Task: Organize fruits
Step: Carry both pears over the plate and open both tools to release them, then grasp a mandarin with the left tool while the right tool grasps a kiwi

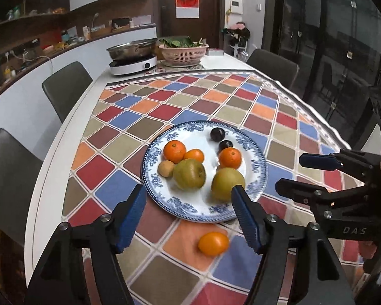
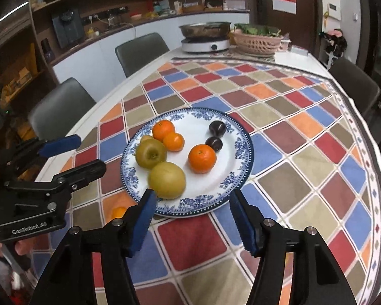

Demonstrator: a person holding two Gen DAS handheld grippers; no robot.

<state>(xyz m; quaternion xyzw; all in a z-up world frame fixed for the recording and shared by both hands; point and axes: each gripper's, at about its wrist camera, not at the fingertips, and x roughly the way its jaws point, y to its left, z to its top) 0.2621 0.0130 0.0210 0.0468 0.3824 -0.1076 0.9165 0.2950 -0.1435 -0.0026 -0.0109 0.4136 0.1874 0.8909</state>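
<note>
Nearest the camera, the left gripper [image 1: 188, 216] is hovering with its blue-padded jaws spread and nothing between them. Just beyond it, a lone orange fruit [image 1: 213, 243] is lying on the checked tablecloth [image 1: 165, 106], outside the near rim of the blue-and-white plate [image 1: 256, 172]. The right gripper [image 2: 190, 218] is hanging beside it, jaws likewise spread and empty, pointing down at the plate's near edge.

On the plate, two green pears [image 1: 189, 173] are sitting closest, with three tangerines [image 1: 229, 157], a small tan fruit [image 1: 166, 168] and two dark plums [image 1: 217, 134] behind them. Further along the worktop, an induction cooker [image 1: 133, 64] carrying a steel pan and a pink colander [image 1: 182, 50] of greens are standing well apart from the fruit.

The stray fruit looks like the piece remaining to be gathered. Being round and smooth, it could be rolling away if one jaw is nudging it before the other closes, possibly towards the worktop edge. A low approach could also be clipping the plate rim and jostling the pears.
</note>
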